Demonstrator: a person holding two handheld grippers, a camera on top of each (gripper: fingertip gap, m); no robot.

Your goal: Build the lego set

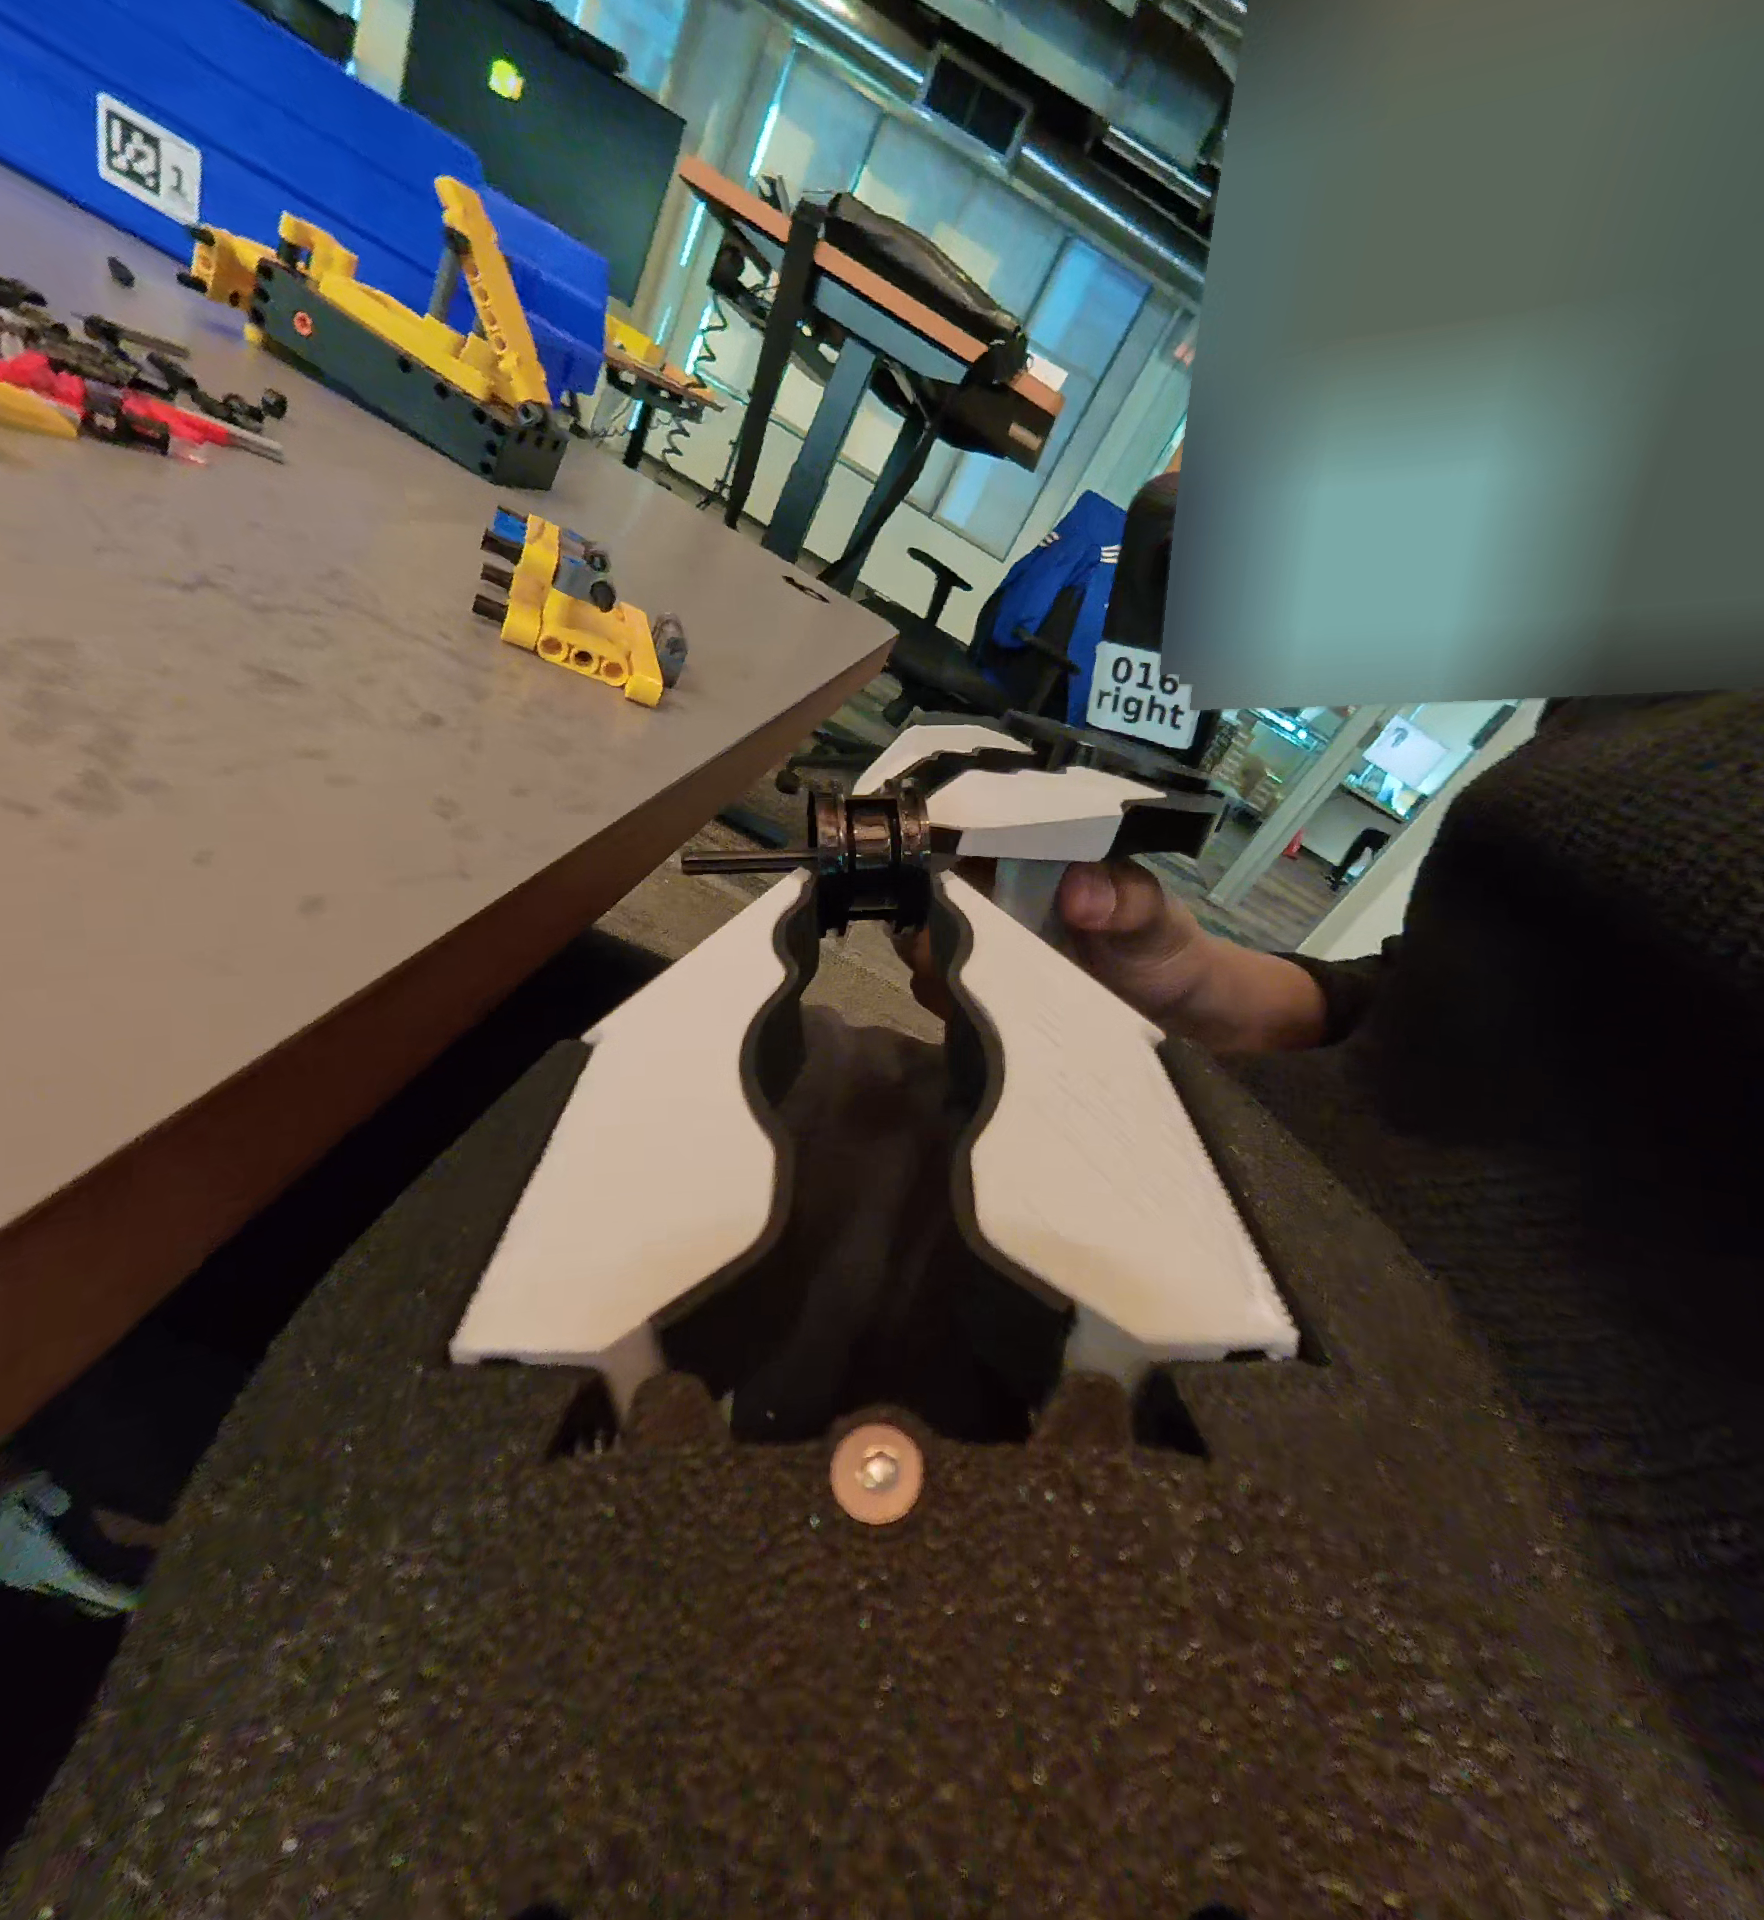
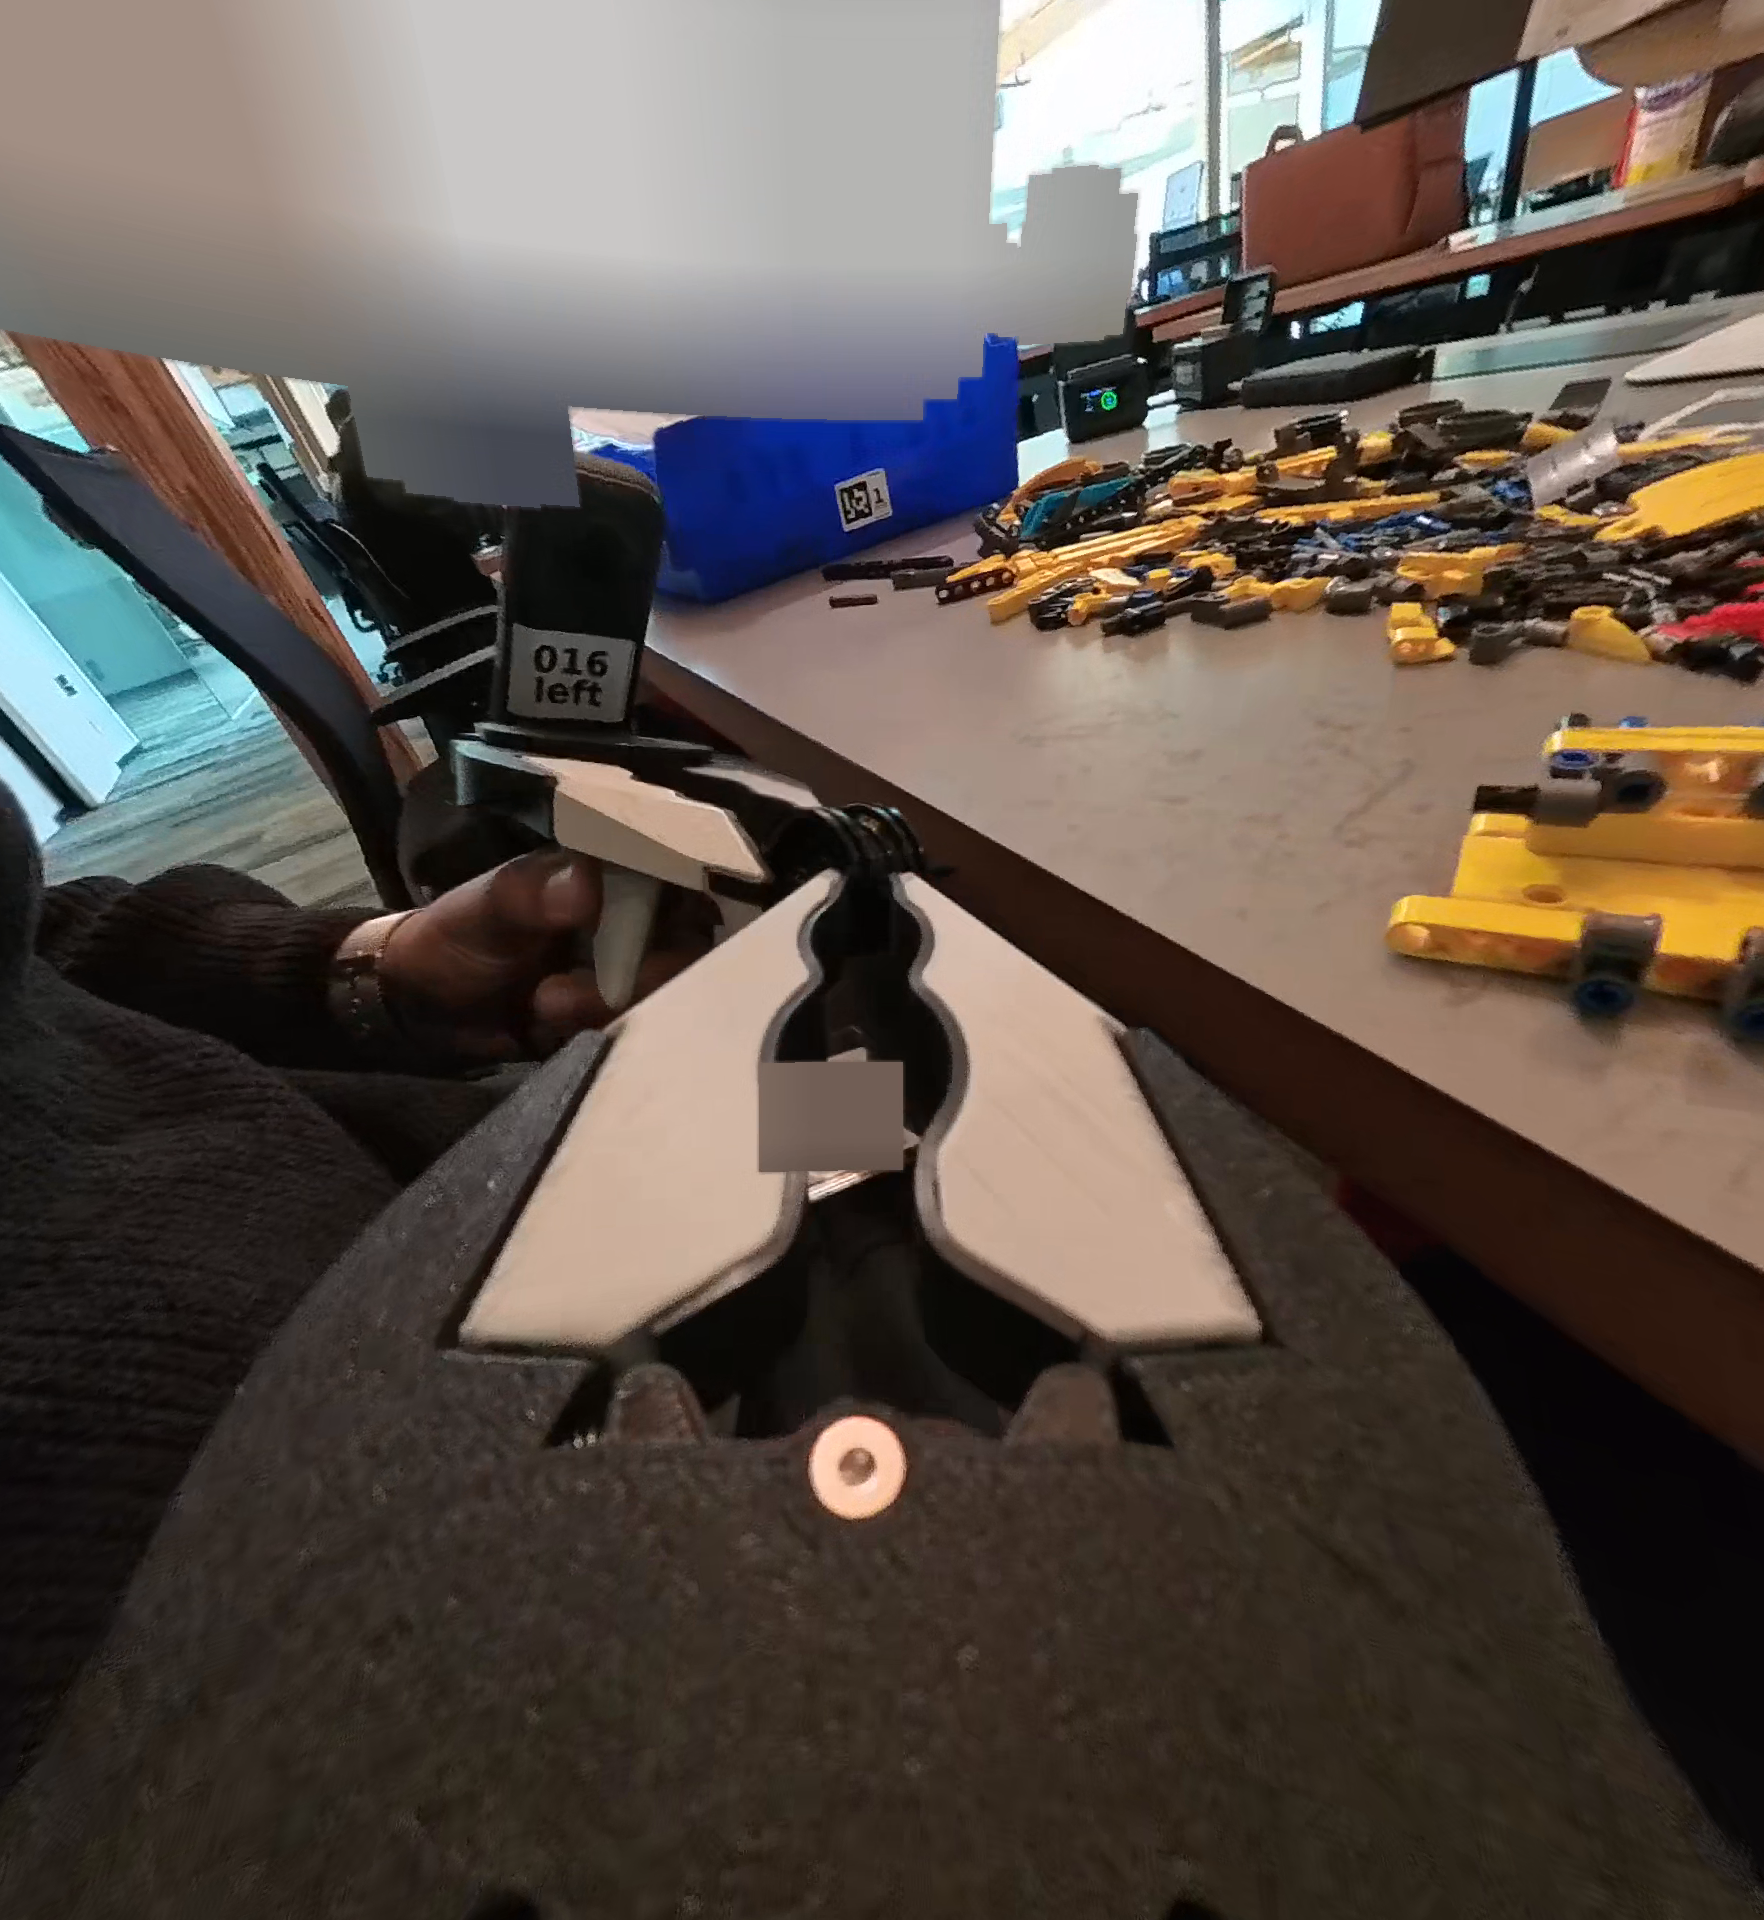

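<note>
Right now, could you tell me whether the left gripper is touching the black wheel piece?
Touching. The left wrist view shows the left gripper with its jaws closed on the black wheel piece, no gap on either side.

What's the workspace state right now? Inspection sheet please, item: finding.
Surface: grey table, scuffed.
Held part: black grooved wheel assembly on a thin axle, held off the table edge, pinched by both grippers.
Clutter: loose yellow, black and red brick parts; small yellow subassembly; larger yellow-and-black build; blue bin at the back.
Grippers: left gripper and right gripper both shut on the assembly, tips meeting.
Cables: nothing seen on the table.
Surroundings: office chair, standing desk, shelving.
</note>
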